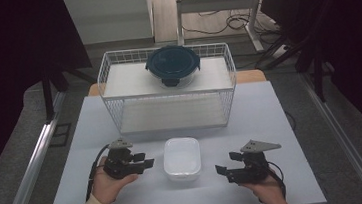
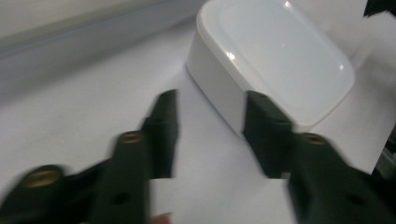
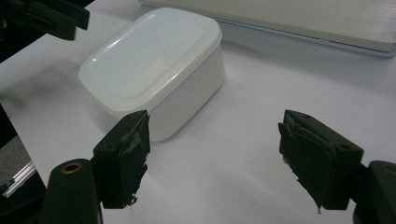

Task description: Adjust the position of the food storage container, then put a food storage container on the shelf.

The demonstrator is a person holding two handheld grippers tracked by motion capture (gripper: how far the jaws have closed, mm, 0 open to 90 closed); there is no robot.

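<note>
I flank the white lidded box (image 1: pixel 182 158) on the surface (image 1: pixel 271 123), left gripper (image 1: pixel 142 160) and right gripper (image 1: pixel 227 164) fingers spread empty; no grasp made yet.

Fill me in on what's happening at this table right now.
A person sits at a white table with handheld tongs in each hand, one on either side of a lidded white container near the front edge. The left tongs and the right tongs both point inward at it with jaws open and nothing between them, neither touching it. Behind stands a white wire rack with a dark round lidded container on its top shelf.
</note>
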